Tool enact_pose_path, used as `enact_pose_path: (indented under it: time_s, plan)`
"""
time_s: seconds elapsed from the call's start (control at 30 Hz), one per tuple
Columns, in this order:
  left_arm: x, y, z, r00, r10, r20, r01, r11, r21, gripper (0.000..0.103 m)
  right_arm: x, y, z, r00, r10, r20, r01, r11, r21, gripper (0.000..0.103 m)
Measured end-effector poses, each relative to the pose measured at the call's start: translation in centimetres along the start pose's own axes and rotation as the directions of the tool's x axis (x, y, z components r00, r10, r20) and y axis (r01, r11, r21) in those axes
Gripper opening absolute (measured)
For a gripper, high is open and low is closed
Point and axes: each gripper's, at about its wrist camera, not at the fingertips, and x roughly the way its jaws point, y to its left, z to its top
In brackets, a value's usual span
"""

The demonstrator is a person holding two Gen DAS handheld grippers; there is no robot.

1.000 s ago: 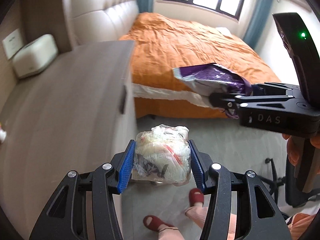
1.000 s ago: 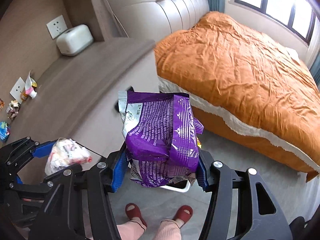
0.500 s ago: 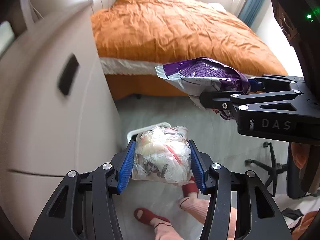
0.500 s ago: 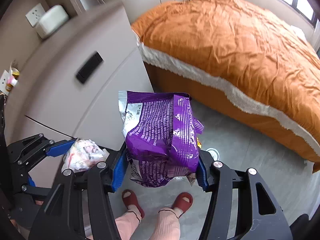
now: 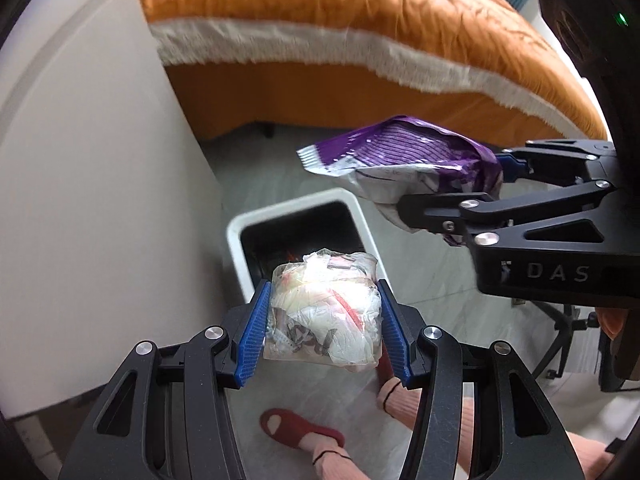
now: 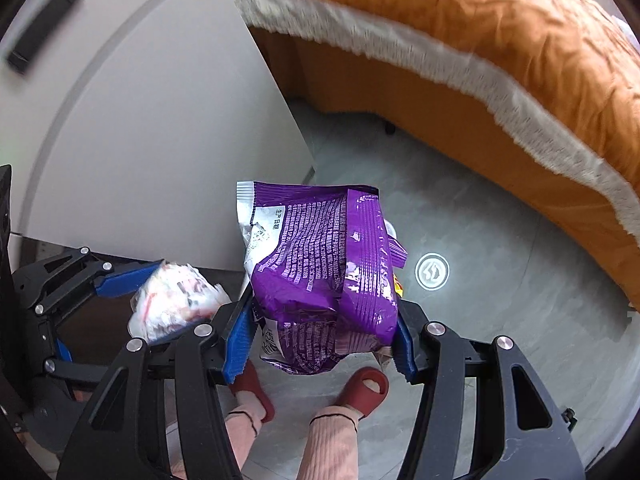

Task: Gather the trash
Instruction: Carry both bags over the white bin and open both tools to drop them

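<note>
My left gripper (image 5: 322,332) is shut on a clear plastic bag of crumpled wrappers (image 5: 324,312), held in the air just above and in front of a white-rimmed trash bin (image 5: 236,240) on the floor. The bag also shows in the right wrist view (image 6: 172,300). My right gripper (image 6: 320,332) is shut on a purple snack bag (image 6: 320,256), which sticks up between the blue pads. In the left wrist view the purple bag (image 5: 400,160) hangs to the right of the bin and higher than it.
A white cabinet side (image 5: 100,180) stands close on the left of the bin. A bed with an orange cover (image 5: 360,20) is behind. The person's feet in red slippers (image 6: 360,388) stand on the grey floor below. A chair base (image 5: 560,328) is at right.
Both grippers have tilted down from the cabinet top toward the floor, each keeping its bag. The trash bin has come into view under the left gripper.
</note>
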Motion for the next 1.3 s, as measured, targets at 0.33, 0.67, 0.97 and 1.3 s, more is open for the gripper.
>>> enact_pose_path:
  time_s: [0.33, 0.67, 0.97, 1.3]
  plan:
    - [11.9, 1.4, -1.8, 0.996, -0.023, -0.084, 0.02, 0.999, -0.038, 0.099, 12.2, -2.6, -1.2, 0.995, -0.048, -0.085, 0.047, 0.999, -0.023, 0.096]
    - [14.5, 0.5, -3.2, 0.986, 0.058, -0.157, -0.054, 0.998, 0.028, 0.098, 14.1, -3.9, -3.1, 0.988, -0.077, -0.133, 0.075, 0.997, -0.019, 0.099]
    - [9.4, 0.2, -1.7, 0.992, 0.04, -0.123, -0.042, 0.999, -0.017, 0.098, 9.0, -3.5, -2.6, 0.992, -0.07, -0.102, 0.073, 0.997, 0.021, 0.099]
    - [-1.9, -1.2, -0.2, 0.998, 0.056, -0.008, -0.056, 0.998, -0.017, 0.098, -2.6, -2.3, -2.5, 0.997, -0.073, 0.022, 0.07, 0.989, 0.128, 0.099]
